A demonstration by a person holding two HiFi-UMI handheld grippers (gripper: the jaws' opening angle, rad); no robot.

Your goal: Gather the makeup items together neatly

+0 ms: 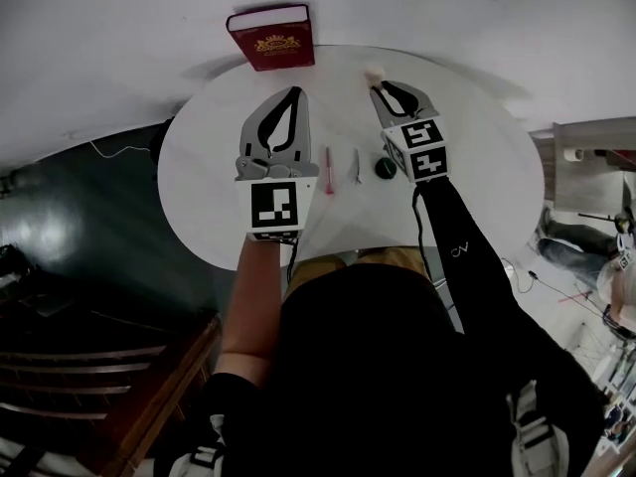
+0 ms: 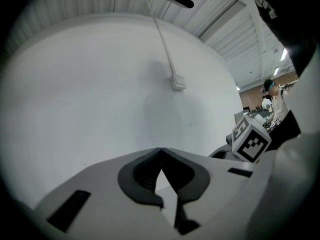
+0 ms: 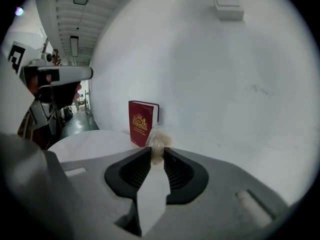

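On the round white table (image 1: 477, 167) lie a pink pencil (image 1: 329, 170), a thin silver tool (image 1: 356, 165) and a dark green round jar (image 1: 386, 167), side by side near the front middle. Farther back, my right gripper (image 1: 378, 85) is shut on a small beige sponge (image 1: 374, 71). The right gripper view shows the sponge (image 3: 157, 141) pinched at the tips of that gripper (image 3: 157, 153). My left gripper (image 1: 295, 92) hovers over the table left of the pencil. Its jaws (image 2: 161, 150) meet with nothing between them.
A red box (image 1: 271, 38) stands at the table's far edge against the white wall, just beyond the sponge (image 3: 143, 122). A cable with a small box (image 2: 177, 82) hangs on the wall. Dark floor and wooden furniture (image 1: 149, 386) lie at the left.
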